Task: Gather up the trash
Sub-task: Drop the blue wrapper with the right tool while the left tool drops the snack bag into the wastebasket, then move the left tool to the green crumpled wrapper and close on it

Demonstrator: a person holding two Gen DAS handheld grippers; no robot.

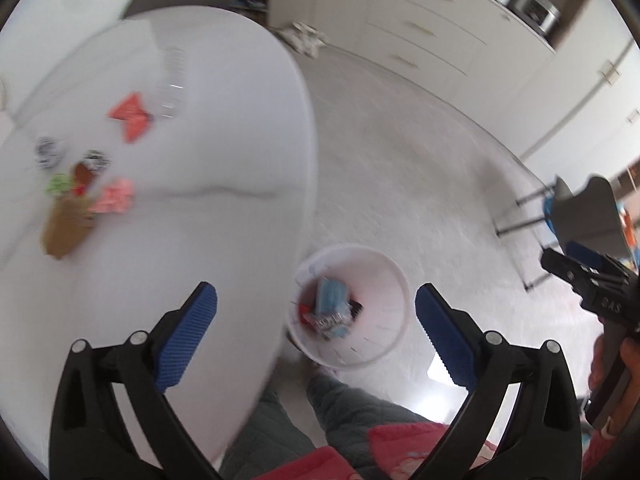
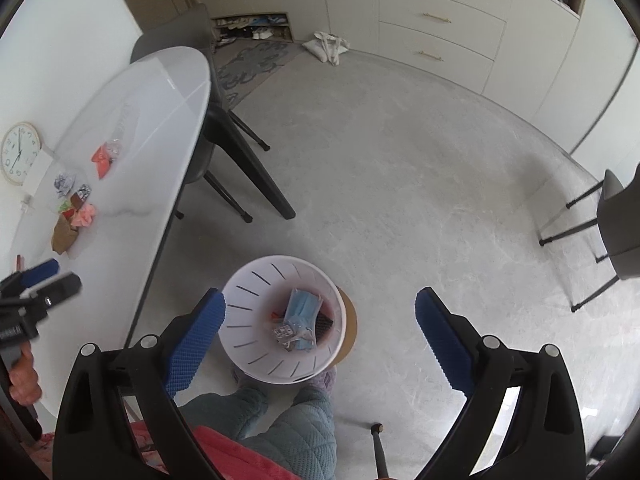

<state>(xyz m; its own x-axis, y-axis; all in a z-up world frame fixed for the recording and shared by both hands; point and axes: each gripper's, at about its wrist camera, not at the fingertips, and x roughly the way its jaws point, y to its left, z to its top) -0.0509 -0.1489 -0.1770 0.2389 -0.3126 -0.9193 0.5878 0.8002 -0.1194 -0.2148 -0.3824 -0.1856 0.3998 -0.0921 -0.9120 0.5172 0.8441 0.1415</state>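
A white slotted bin (image 2: 248, 304) stands on the floor beside the table and holds a blue face mask (image 2: 304, 310) and wrappers; it also shows in the left wrist view (image 1: 384, 280). My right gripper (image 2: 318, 320) is open and empty above the bin. My left gripper (image 1: 316, 320) is open and empty over the table edge and the bin. On the white table (image 1: 224, 140) lie trash pieces: a red wrapper (image 1: 130, 118), a brown paper bag (image 1: 66, 226), a pink crumpled piece (image 1: 114, 196) and patterned scraps (image 1: 50, 152).
A clear plastic bottle (image 1: 172, 84) lies on the table. A dark chair (image 2: 224, 152) stands at the table, another chair (image 2: 616, 224) at the right. A white bag (image 2: 328, 46) lies by the cabinets. A wall clock (image 2: 19, 152) leans at the table's far side.
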